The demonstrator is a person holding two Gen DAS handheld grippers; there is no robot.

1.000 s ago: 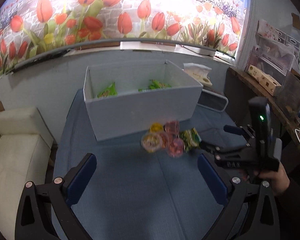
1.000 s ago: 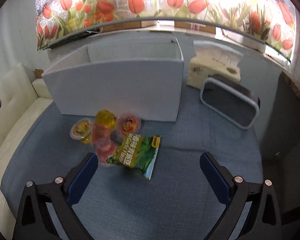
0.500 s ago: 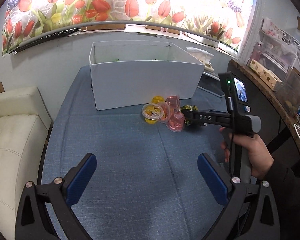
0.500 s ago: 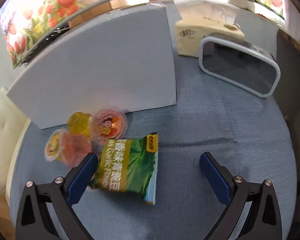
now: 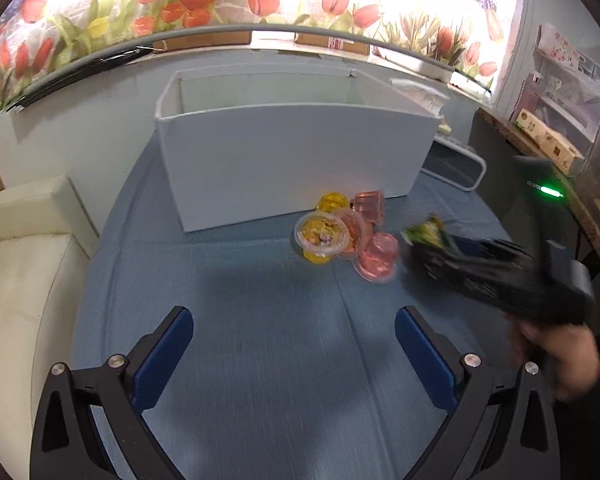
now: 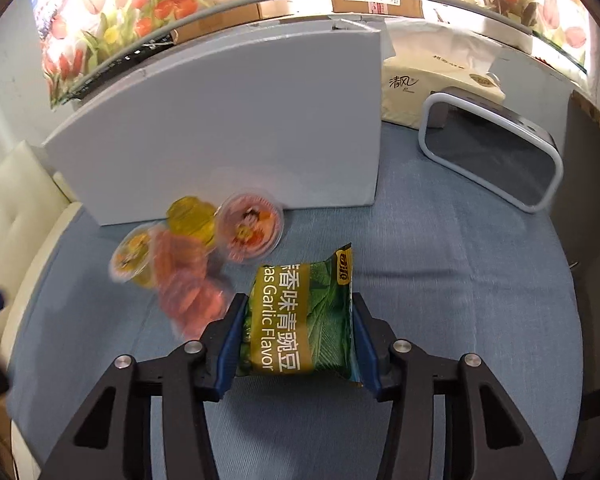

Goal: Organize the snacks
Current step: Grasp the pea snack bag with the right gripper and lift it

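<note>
The right gripper has just been closing, and its blue pads now press both sides of the green pea packet, which lies between them on the blue tablecloth (its "Garlic Flavor" print runs sideways). Just beyond the left pad sits a cluster of jelly cups, pink and yellow, blurred, some touching one another. Behind the cups and the packet stands the white box, its near wall upright. To the right of the box are a tissue pack and, nearer, a white-framed tray.

The left gripper hangs wide open over bare cloth with nothing between its pads. Ahead of it lie the same cups, and to their right the blurred right gripper holding the packet, with a hand behind it.
</note>
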